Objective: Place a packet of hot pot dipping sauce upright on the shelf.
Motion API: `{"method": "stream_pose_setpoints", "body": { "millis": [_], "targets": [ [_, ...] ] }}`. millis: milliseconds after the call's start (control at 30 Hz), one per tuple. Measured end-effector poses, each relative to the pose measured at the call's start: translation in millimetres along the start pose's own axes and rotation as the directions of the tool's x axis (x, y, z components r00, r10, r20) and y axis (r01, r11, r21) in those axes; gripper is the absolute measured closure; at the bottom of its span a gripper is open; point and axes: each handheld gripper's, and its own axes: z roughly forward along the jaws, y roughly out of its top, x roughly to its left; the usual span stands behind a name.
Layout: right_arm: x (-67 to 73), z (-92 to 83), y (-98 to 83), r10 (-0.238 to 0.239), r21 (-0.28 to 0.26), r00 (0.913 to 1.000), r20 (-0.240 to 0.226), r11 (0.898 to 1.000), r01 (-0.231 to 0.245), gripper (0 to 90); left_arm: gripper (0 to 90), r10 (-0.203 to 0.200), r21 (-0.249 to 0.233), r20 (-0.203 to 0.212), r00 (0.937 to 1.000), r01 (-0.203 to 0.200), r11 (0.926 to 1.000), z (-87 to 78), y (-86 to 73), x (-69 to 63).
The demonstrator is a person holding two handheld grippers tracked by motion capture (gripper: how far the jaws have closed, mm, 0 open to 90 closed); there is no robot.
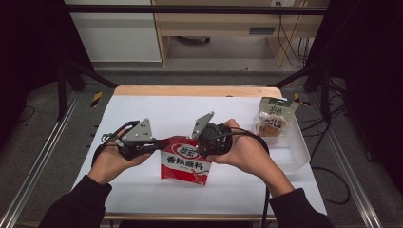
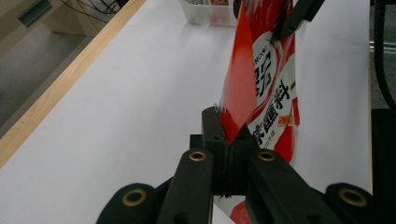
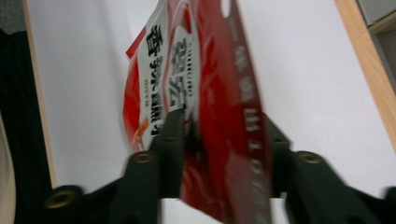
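Note:
A red seasoning packet (image 1: 185, 164) with white panels and Chinese print is held up over the white table (image 1: 142, 109), between both hands. My left gripper (image 1: 164, 142) comes in from the left and is shut on the packet's upper left edge. In the left gripper view its jaws (image 2: 229, 133) pinch a corner of the packet (image 2: 261, 79). My right gripper (image 1: 202, 145) meets the packet's top from the right. In the right gripper view the packet (image 3: 210, 70) fills the gap between the jaws of that gripper (image 3: 224, 135), which press on both of its faces.
A clear plastic bin (image 1: 294, 147) stands at the table's right side, with a green, white and orange pouch (image 1: 273, 118) upright in its far end. The table's far edge is a wooden strip (image 1: 195, 90). Black frame posts flank the table.

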Motion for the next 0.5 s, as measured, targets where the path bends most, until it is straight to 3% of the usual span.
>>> {"method": "stream_pose_setpoints", "body": {
  "millis": [167, 367, 433, 500],
  "targets": [
    [-0.2, -1.8, -0.5, 0.024, 0.004, 0.9997, -0.003, 1.000, -0.024, 87.5, 89.8, 0.002, -0.018, 0.005, 1.0000, -0.002, 0.9998, -3.4, 1.4, -0.8],
    [-3.1, -8.6, 4.1, 0.004, -0.005, 0.9998, 0.020, 1.000, -0.004, 89.8, 88.5, -0.028, -0.046, -0.007, 0.9996, 0.028, 0.9986, -5.9, 3.0, 2.3],
    [-6.0, -12.5, 6.2, 0.005, -0.006, 0.9996, 0.029, 1.000, -0.005, 89.9, 82.7, -0.033, -0.064, -0.012, 0.9994, 0.032, 0.9975, -6.9, 3.2, 4.2],
    [-10.1, -16.7, 8.3, -0.003, 0.004, 0.9993, 0.036, 1.000, 0.003, 90.0, 70.7, -0.062, -0.089, -0.038, 0.9974, 0.058, 0.9943, -9.0, 2.7, 6.6]
  ]
}}
